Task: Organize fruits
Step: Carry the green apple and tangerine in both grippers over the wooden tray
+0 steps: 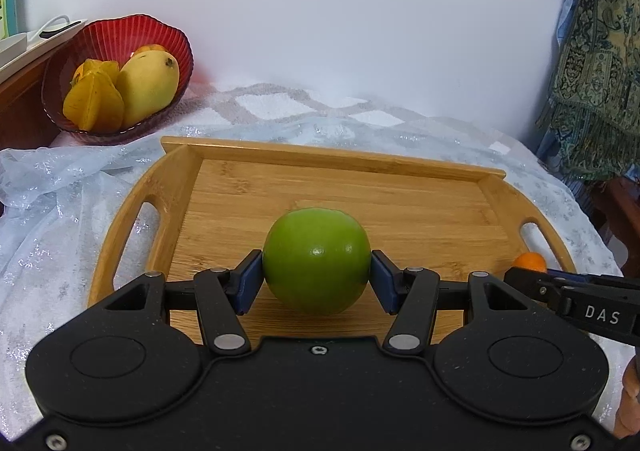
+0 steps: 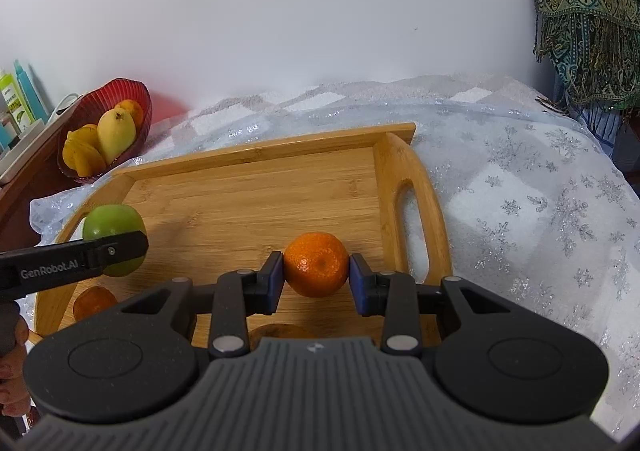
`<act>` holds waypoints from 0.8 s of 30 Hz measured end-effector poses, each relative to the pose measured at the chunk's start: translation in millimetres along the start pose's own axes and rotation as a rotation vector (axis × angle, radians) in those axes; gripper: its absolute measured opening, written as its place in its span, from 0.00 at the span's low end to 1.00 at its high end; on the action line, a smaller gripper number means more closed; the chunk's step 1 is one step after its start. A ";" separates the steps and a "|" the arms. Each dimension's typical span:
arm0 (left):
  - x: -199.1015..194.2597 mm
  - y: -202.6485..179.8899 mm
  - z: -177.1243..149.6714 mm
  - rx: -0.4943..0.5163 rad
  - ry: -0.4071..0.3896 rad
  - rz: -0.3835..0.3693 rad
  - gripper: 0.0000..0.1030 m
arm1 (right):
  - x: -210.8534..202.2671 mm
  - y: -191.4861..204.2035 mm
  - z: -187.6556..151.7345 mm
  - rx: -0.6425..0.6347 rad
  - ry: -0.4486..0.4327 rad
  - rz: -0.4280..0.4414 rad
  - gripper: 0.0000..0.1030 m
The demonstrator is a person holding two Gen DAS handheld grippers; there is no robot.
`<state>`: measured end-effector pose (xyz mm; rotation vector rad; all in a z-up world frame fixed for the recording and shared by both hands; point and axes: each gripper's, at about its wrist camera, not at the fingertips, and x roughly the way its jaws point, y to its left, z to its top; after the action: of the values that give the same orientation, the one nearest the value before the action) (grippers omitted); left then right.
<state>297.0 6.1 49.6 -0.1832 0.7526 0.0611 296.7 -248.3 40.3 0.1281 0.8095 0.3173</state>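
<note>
Setting: a plain white wall backs a surface draped in a sheer snowflake-patterned cloth (image 2: pixel 560 211); a patterned shawl (image 1: pixel 596 63) hangs at the far right.
Red bowl (image 1: pixel 120 35): stands at far left, beyond the tray, on the cloth's edge. It holds a mango (image 1: pixel 148 83), a starfruit (image 1: pixel 94 103) and an orange-coloured fruit behind them; judged to be the collection point for sorted fruit.
Wooden tray (image 1: pixel 280 155): lies centred on the cloth, handles at both ends, serving as the pickup area.
Left gripper (image 1: pixel 316 271): partly open; the blue pads bear on both sides of a green apple (image 1: pixel 316 259), gripped at its widest girth so it cannot roll out. In the right wrist view the apple appears clear of the tray floor.
Second mandarin (image 2: pixel 94 301): rests on the tray near its left end, not yet handled.
Right gripper (image 2: pixel 316 267): narrowly open; the pads close on a mandarin (image 2: pixel 316 263) across its middle, over the tray's right half.
Brown item: partly hidden under the right gripper body; identity cannot be told.
Judgement: both fruits are secured for carrying; transfer toward the bowl likely follows.
</note>
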 end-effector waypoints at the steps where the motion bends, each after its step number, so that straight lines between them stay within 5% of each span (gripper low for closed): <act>1: 1.2 -0.4 -0.3 0.001 0.002 0.001 0.53 | 0.3 -0.1 -0.2 -0.001 0.001 0.001 0.39; 24: 6.5 0.9 -2.4 0.020 0.010 0.014 0.53 | 4.4 0.5 -1.9 -0.009 0.013 -0.002 0.41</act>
<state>300.1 6.4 43.3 -0.1592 0.7641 0.0660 298.0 -246.4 36.0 0.1172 0.8207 0.3196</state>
